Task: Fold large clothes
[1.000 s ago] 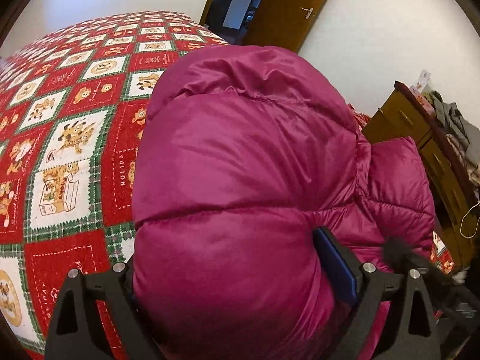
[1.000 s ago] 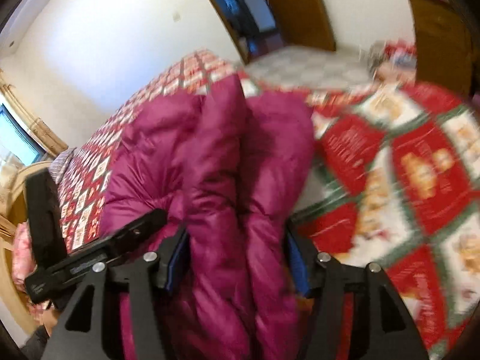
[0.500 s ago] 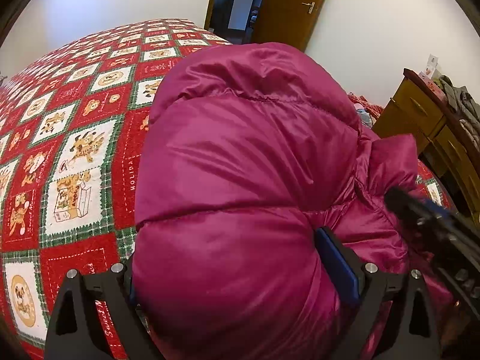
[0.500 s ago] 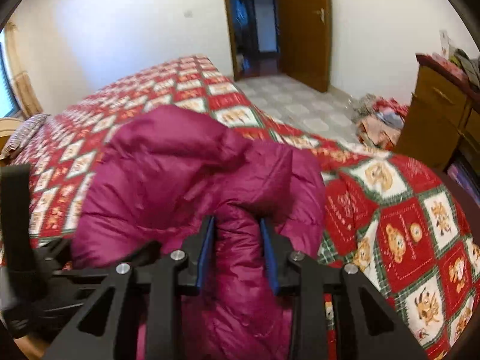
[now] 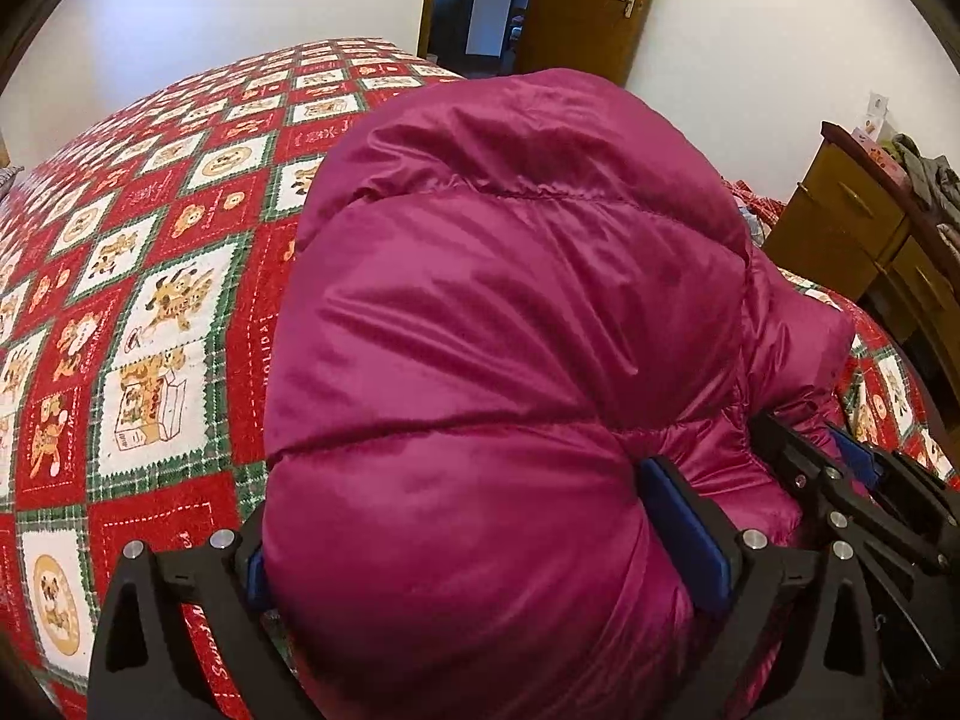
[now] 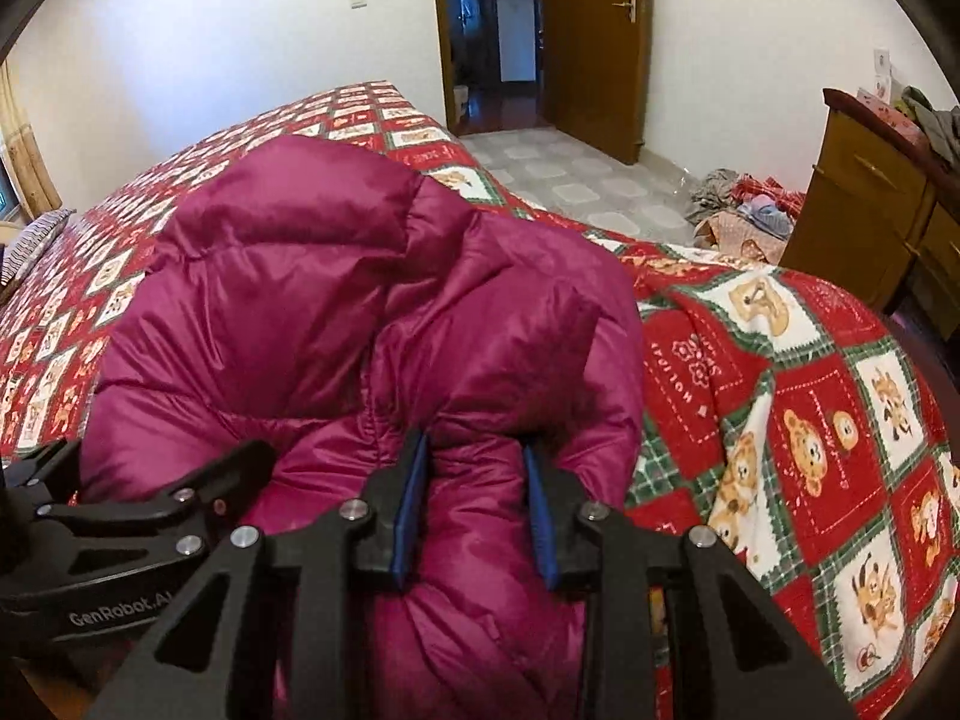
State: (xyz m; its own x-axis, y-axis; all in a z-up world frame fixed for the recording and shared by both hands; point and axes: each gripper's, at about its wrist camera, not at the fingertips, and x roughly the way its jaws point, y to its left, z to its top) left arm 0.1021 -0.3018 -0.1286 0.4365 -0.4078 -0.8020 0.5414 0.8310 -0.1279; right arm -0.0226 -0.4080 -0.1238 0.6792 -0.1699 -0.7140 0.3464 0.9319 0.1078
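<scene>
A puffy magenta down jacket lies bunched on the bed and fills both views. My left gripper has its jaws wide apart with a thick bulge of the jacket wedged between the blue pads. My right gripper is shut on a narrower fold of the jacket, the blue pads pinching it from both sides. The right gripper also shows at the lower right of the left wrist view, and the left gripper shows at the lower left of the right wrist view.
The bed carries a red, green and white quilt with bear pictures. A wooden dresser stands at the right. Clothes lie in a pile on the tiled floor. A brown door stands open at the back.
My right gripper has swung round and closed from wide open onto a fold of the jacket. It now sits close beside the left gripper. The left gripper's hold is unchanged.
</scene>
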